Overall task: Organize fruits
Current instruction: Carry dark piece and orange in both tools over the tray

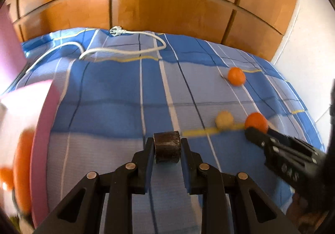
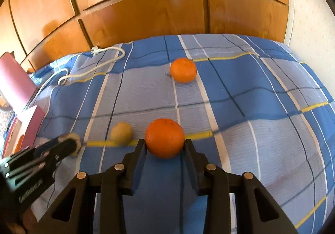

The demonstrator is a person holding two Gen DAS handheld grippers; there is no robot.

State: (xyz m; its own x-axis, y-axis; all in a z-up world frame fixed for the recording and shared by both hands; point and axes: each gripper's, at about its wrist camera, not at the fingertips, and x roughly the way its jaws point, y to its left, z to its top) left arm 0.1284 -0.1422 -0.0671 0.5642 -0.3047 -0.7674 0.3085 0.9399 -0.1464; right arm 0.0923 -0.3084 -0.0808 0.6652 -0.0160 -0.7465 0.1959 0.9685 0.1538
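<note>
The left gripper (image 1: 167,146) has its two fingers pinched on a dark brown cylinder-shaped piece (image 1: 167,147), lifted a little above the blue checked bedspread (image 1: 117,95), and from the right wrist camera that same piece looks pale and rough at its end, so what fruit it is cannot be told from here. Over on the right gripper (image 2: 164,145), the fingers sit on either side of an orange (image 2: 164,138) and touch its flanks, the fruit resting on the bedspread right at a yellow stripe. Take that orange as the landmark: just to its left lies a small pale yellow fruit (image 2: 121,133), apart from it but near, on the same yellow stripe. Farther beyond the orange, toward the wooden wardrobe (image 2: 146,14), a second orange (image 2: 183,70) sits alone, well apart from the rest. Well to the left of the orange, at the edge of the bedspread, stands a pink box (image 1: 45,129) with white inner walls, and in the left wrist view there are blurred orange shapes (image 1: 23,171) inside it, probably more oranges, though the blur is too heavy to count them. Beyond the orange and to the left, near the wardrobe, a white power cord (image 1: 125,49) with its plug (image 1: 115,31) lies looped across the bedspread.
</note>
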